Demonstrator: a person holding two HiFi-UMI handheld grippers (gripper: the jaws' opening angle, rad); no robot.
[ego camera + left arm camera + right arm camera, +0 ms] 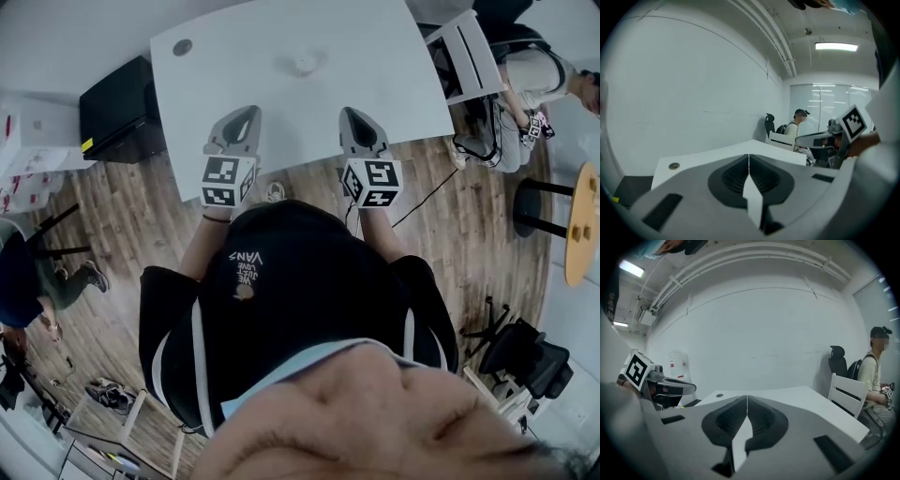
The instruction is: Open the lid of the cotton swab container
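A small round white cotton swab container [306, 64] stands on the white table [375, 94], towards its far side and near the middle. My left gripper [246, 112] hovers over the table's near edge, left of centre, jaws shut and empty. My right gripper [349, 112] is level with it on the right, also shut with nothing held. Both are well short of the container. In the left gripper view my left gripper [749, 161] has its jaws pressed together; the right gripper view shows my right gripper [747, 404] the same. The container is hidden in both gripper views.
A round cable grommet [182, 47] sits in the table's far left corner. A black cabinet [117, 111] stands left of the table. A white chair [466, 56] and a seated person [534, 84] are to the right. A round wooden side table [583, 220] is further right.
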